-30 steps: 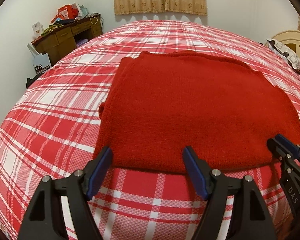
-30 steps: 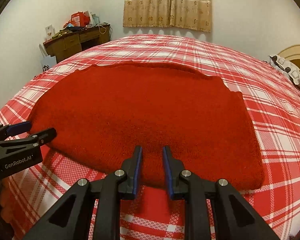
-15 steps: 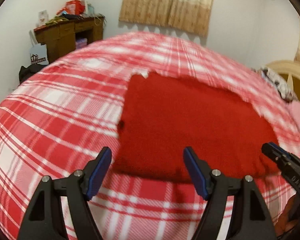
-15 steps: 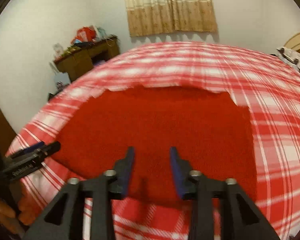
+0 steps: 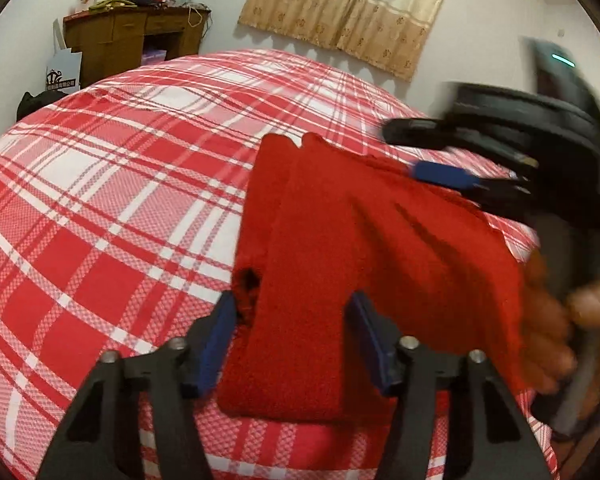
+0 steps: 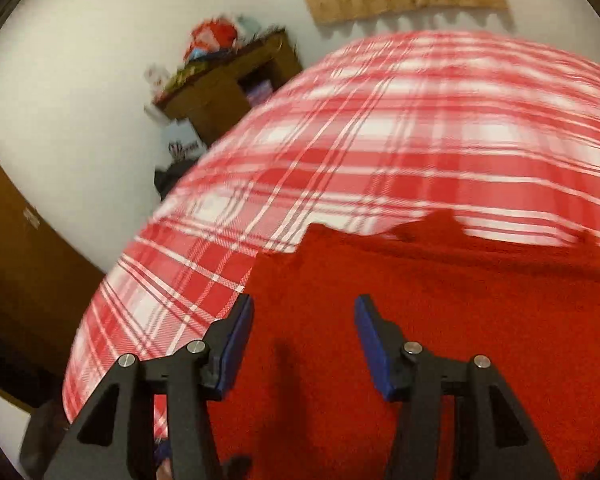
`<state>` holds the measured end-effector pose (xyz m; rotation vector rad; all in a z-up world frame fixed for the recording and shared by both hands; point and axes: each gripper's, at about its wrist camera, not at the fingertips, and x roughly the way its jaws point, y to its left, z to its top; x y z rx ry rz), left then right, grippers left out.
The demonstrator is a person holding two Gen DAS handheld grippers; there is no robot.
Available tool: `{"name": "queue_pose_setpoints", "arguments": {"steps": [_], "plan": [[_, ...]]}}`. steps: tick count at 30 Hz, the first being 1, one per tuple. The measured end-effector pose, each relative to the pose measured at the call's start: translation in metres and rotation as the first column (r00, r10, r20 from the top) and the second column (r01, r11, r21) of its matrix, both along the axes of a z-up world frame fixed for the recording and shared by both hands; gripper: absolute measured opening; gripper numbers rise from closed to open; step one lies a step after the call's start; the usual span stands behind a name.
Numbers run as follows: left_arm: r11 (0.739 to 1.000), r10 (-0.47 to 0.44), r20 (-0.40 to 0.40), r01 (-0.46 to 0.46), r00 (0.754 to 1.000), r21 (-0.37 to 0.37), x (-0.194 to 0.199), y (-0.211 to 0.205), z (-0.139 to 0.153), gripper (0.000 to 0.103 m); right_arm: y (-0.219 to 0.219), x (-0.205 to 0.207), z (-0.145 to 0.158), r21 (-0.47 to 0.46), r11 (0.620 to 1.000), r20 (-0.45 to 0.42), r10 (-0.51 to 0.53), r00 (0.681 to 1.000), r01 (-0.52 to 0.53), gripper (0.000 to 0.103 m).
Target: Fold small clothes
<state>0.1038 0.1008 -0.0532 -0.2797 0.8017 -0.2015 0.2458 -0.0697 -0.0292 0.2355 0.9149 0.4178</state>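
A bed [image 5: 100, 208] under a red-and-white plaid cover fills both views, set in a white-walled room with a beige patterned curtain [image 5: 352, 8] hanging on the far wall at about 12 o'clock. At 10 o'clock in the left wrist view a brown wooden desk [image 5: 116, 36] stands against the wall, heaped with red boxes and oddments, and a white paper bag [image 5: 62, 72] leans at its near side. The red knitted garment [image 5: 380, 264] lies folded on the cover, its near end reaching between the blue pads of the left hand-held gripper [image 5: 290, 338]; those jaws have just been closing and stand half apart, and whether the pads press the knit I cannot tell. The right hand-held gripper [image 5: 432, 152] (badly blurred) crosses in at 2 o'clock above the garment's far part, hiding the bed behind it, with a hand [image 5: 556, 320] at 4 o'clock. In its own view its jaws stand apart over the red cloth, gripping nothing
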Motion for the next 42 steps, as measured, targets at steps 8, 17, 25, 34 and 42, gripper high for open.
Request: {"name": "queue_pose_setpoints", "arguments": {"steps": [8,17,25,34,42], "plan": [[0.999,-0.030,0.042,0.031,0.999,-0.020,-0.008,0.004,0.004,0.022,0.042,0.022,-0.031,-0.142,0.988,-0.024,0.061,0.998,-0.064,0.017],[1.000,0.020,0.068,-0.019,0.997,-0.022,-0.017,0.017,0.006,0.014,0.052,0.031,-0.024,0.009,0.996,-0.036,0.087,0.996,-0.086,0.009],[0.998,0.036,0.015,-0.035,0.999,-0.043,-0.008,0.022,-0.008,0.021,0.055,0.033,-0.028,-0.023,0.995,-0.050,0.091,0.995,-0.092,0.010],[0.998,0.034,0.013,-0.033,0.999,-0.060,-0.009,0.022,-0.010,0.024,-0.119,-0.067,0.044,-0.168,0.899,0.270,-0.353,0.896,0.405,0.012],[0.998,0.047,0.020,-0.048,0.999,0.033,-0.007,0.008,-0.004,0.035,-0.238,-0.064,-0.012,-0.260,0.803,0.024,-0.549,0.835,0.536,0.015]]}}
